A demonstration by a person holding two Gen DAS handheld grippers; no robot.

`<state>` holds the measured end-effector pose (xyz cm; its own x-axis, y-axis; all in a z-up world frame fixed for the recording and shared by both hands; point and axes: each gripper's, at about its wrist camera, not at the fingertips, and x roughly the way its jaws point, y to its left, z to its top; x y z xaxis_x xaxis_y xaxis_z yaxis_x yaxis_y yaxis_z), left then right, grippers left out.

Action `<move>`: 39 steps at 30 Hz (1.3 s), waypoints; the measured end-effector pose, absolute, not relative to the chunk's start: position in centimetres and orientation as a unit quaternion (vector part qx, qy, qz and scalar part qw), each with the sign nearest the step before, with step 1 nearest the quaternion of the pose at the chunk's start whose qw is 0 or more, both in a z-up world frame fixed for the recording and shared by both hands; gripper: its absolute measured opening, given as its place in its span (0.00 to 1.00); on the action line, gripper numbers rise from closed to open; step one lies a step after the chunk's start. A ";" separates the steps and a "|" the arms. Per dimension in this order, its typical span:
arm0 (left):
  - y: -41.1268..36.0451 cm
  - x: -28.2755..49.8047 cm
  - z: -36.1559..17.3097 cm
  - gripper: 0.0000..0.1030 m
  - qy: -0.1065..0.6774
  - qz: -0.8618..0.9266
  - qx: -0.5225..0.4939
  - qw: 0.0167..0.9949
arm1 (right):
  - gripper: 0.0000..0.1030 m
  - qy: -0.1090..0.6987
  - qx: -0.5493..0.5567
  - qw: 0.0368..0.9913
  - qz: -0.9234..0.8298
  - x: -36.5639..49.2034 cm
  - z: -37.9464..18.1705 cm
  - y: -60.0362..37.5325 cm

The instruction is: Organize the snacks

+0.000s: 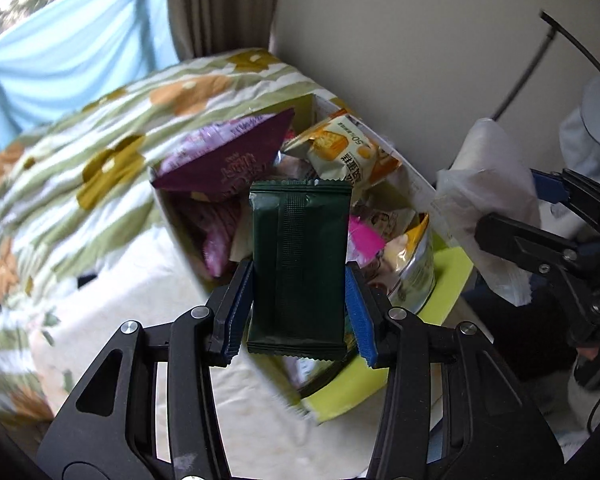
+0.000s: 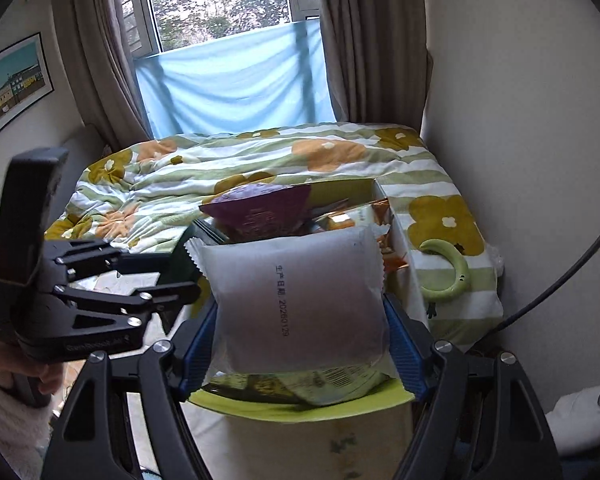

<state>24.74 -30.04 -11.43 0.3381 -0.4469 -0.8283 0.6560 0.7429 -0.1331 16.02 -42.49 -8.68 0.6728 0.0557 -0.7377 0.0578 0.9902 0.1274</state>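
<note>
1. Left wrist view: left tongs (image 1: 299, 304) clenching a dark green packet (image 1: 299, 264) by its long edges, blue pads pressing both sides, packet standing upright above the box of snacks (image 1: 410, 178).
2. Right wrist view: right tongs (image 2: 300, 344) gripping a white frosted packet (image 2: 296, 300) with a printed date line, held flat-on just over the near end of the same box (image 2: 400, 240).
3. Carrying two packets at once over the box, judging by both sitting clear of the pile; likely mid-step between picking and placing, though whether heading into or out of the box cannot be told.
4. Calling next for choosing a spot for each packet, lowering with the packet kept level, and loosening one pair of tongs at a time so the two do not collide; tongs sitting near each other already.
5. Holding inside the box: a purple pouch (image 1: 236, 160) leaning at the far end, a yellow cracker bag (image 1: 340, 152) beside it, something pink (image 1: 362, 236) and a foil-edged bag (image 1: 414, 248) nearer, all heaped loosely rather than stacked.
6. Resting on the flowered bed cover (image 2: 260, 160), with a lime-green sheet (image 2: 300, 404) under the near end; a green ring-shaped thing (image 2: 450, 272) lying just beside the box.
7. Risking a slip of the glossy green packet.
</note>
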 end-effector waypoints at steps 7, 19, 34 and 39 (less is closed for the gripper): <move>-30.0 23.1 -14.1 0.99 0.496 -0.276 0.060 0.821 | 0.70 0.414 0.061 0.907 0.037 16.7 -9.7 -45.2; -24.8 20.4 -11.6 0.99 0.472 -0.172 0.047 0.864 | 0.71 0.423 0.070 0.899 0.091 18.6 -10.1 -43.5; -19.7 16.9 -11.7 0.99 0.473 -0.090 0.033 0.876 | 0.98 0.456 0.063 0.880 0.120 19.9 -13.3 -39.9; -18.4 15.1 -11.3 0.99 0.461 -0.087 0.025 0.883 | 0.98 0.455 0.045 0.884 0.100 17.4 -13.0 -39.4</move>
